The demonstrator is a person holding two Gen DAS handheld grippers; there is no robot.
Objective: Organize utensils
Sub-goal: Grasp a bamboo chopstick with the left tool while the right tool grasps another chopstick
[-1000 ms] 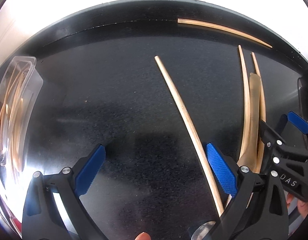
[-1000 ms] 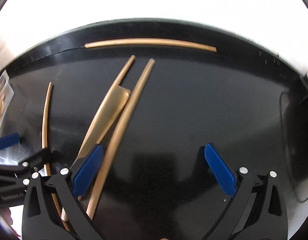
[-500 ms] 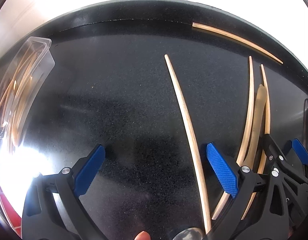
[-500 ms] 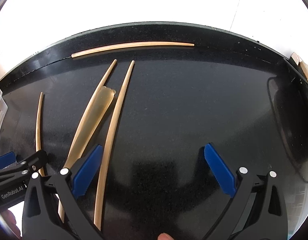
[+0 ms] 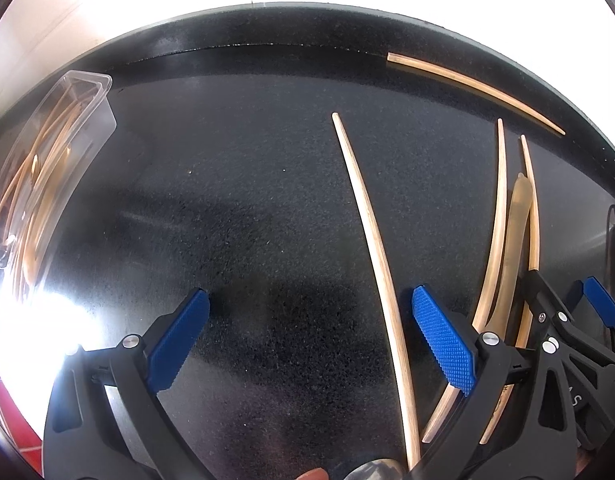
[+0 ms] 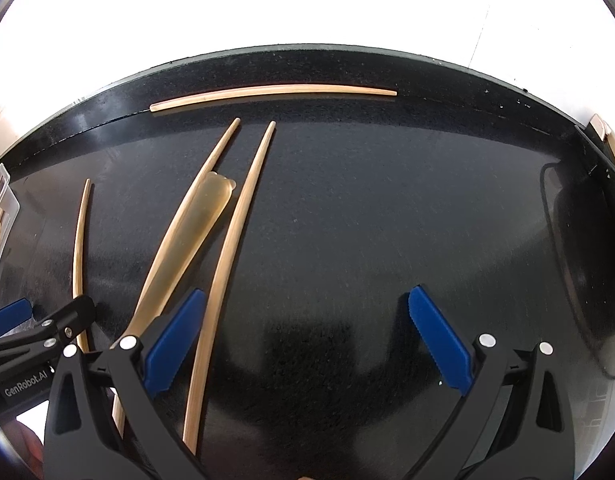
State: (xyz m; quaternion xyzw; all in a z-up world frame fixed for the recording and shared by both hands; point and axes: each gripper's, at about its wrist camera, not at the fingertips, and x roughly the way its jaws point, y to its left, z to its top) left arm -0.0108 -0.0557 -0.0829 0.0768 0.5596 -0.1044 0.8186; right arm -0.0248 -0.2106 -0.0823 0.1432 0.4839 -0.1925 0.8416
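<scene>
My left tongs [image 5: 309,338] gape empty; one chopstick [image 5: 373,264] lies between them, and my right tongs [image 6: 305,338] gape beside another chopstick [image 6: 227,264].

The table [image 5: 247,200] is black with tiny pale specks. The chopsticks [image 6: 223,280] are light tan wood. The flat scoop [image 6: 199,224] is see-through yellow-brown. The box [image 5: 47,168] is clear. Both grippers are black with bright blue bumpy pads [image 5: 443,340].
</scene>
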